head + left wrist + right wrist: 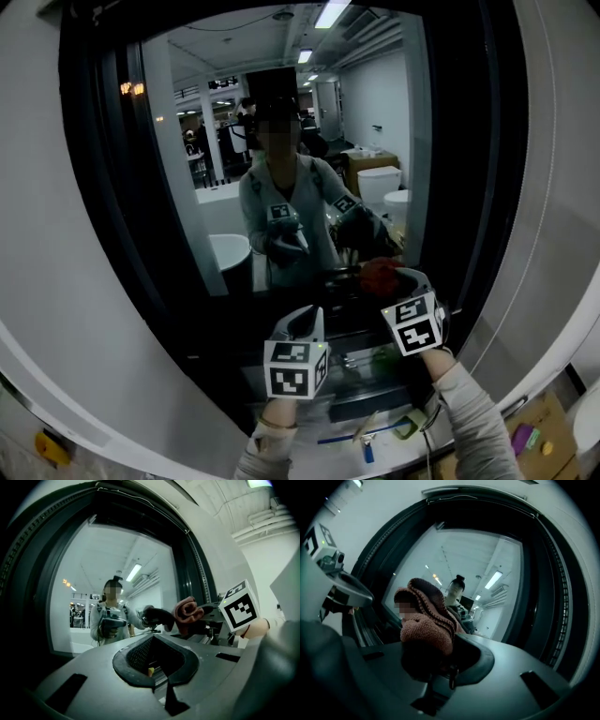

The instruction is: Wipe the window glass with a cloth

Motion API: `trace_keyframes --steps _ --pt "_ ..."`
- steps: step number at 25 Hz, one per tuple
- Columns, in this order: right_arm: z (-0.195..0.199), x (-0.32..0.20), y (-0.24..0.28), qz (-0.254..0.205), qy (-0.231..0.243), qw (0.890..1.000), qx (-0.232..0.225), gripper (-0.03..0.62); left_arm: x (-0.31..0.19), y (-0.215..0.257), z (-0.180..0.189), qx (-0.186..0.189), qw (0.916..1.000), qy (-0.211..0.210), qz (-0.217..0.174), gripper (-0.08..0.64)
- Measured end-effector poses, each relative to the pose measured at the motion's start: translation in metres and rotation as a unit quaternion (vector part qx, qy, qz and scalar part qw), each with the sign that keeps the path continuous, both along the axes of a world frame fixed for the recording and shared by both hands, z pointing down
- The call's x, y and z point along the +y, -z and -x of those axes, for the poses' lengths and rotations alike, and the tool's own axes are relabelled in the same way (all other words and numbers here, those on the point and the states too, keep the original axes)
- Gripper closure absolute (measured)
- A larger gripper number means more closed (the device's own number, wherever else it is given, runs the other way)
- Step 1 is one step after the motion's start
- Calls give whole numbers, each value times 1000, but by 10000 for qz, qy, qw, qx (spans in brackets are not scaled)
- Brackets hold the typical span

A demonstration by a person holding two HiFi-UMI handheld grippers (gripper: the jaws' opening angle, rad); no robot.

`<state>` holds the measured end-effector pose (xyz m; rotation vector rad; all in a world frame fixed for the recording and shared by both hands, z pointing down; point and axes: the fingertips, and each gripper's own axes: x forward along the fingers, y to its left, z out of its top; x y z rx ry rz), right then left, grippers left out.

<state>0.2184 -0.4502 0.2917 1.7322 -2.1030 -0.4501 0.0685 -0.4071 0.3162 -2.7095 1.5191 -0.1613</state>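
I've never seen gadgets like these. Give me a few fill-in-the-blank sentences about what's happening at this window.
The reddish knitted cloth is clamped by the jaws on the person's ____ side.
The left gripper holds ____.
The window glass shows the person's ____.
Missing words: right; nothing; reflection.

Dim foreground; ceiling strip lights [330, 13] reflected in the window glass [216, 141] give the brightness. Fisheye bends the black window frame [469, 141], corners go dark, and the near cloth [426, 625] looks soft
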Motion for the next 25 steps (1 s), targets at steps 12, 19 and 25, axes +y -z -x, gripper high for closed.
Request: trace_keyframes --steps 12,19,25 --pt "93 74 -30 -247 771 9896 -1192 549 37 -31 40 204 9996 47 175 557" --pt "132 115 -56 -52 1136 9791 -1686 549 66 -51 60 345 9990 38 269 557" --pt "144 136 -76 89 1214 9749 -1862 549 84 -72 76 414 9982 99 432 557"
